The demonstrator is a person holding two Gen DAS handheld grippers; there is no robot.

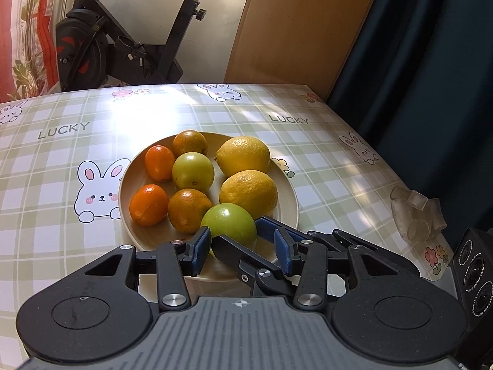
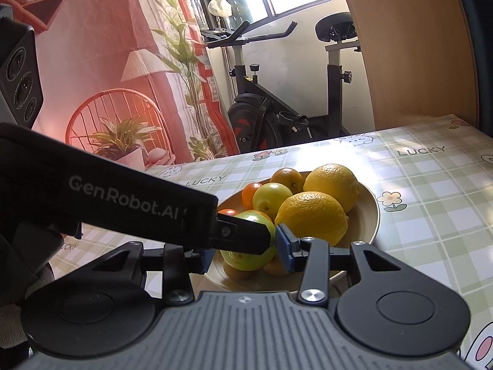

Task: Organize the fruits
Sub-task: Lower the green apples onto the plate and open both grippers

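A beige plate (image 1: 294, 203) on the checked tablecloth holds two lemons (image 1: 243, 155), a green fruit (image 1: 193, 171), two dull oranges (image 1: 188, 211) and two small bright orange fruits (image 1: 148, 205). A second green fruit (image 2: 246, 252) hangs just above the plate's near edge, with my right gripper (image 2: 245, 240) shut on it, a blue pad on either side. My left gripper (image 1: 241, 232) stands open. It straddles the near black finger (image 1: 231, 251) of the right gripper, and its left pad is beside the same green fruit (image 1: 229, 222). In the right wrist view the left gripper's finger (image 2: 243, 234) crosses in front of the fruit.
Crumpled clear plastic (image 1: 416, 215) lies near the table's right edge. An exercise bike (image 1: 123, 46) stands beyond the far edge. A wooden panel (image 1: 295, 30) and a dark curtain (image 1: 431, 61) close the right side. Bare tablecloth (image 1: 61, 154) lies left of the plate.
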